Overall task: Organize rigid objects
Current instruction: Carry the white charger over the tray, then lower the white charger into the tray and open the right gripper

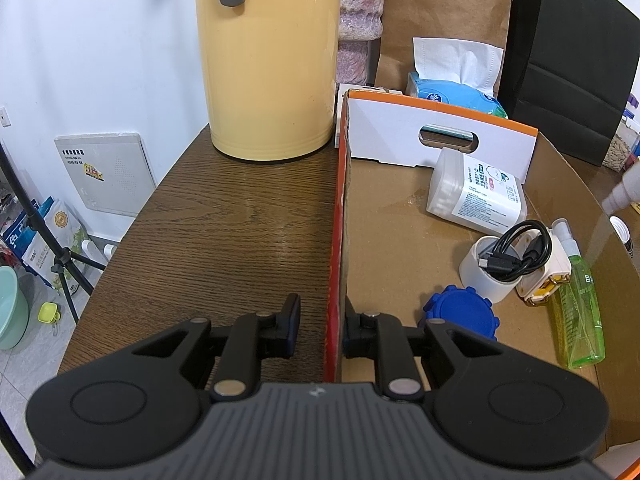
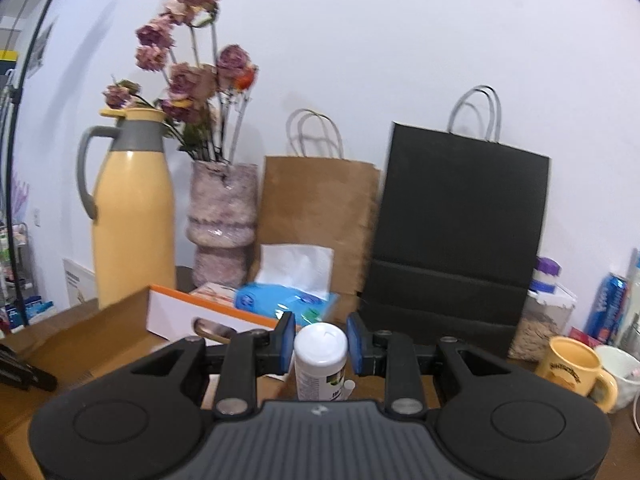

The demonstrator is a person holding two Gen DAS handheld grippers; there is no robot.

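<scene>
Left gripper [image 1: 320, 330]: nearest the lens in the left wrist view; its jaws are clamped on the red side wall of the cardboard box [image 1: 335, 264], one finger outside over the table [image 1: 224, 216], one inside, so the box is steadied.
Cardboard box: seen open-topped on the table beside the yellow thermos [image 1: 268, 60]; a flat white container [image 1: 476, 190], a white cup with a black cable [image 1: 490, 270], a green spray bottle [image 1: 578, 308] and a blue lid [image 1: 462, 314] are already held in it.
Right gripper [image 2: 321, 344]: closed on a white canister [image 2: 320, 360], which is gripped upright just below its cap and is carried above the table, near the box's right side.
Step in hand: judged to be the carrying of the canister toward the box, with several items already packed.
Next move: the canister should be brought over the box wall, lowered onto the bare floor at the middle and only then released; the cup and spray bottle should be cleared.
Only in left view: the box's contents and the clamped wall.
Only in right view: the held canister, the vase of dried flowers [image 2: 222, 208], a yellow mug [image 2: 576, 372] and the paper bags' handles.
</scene>
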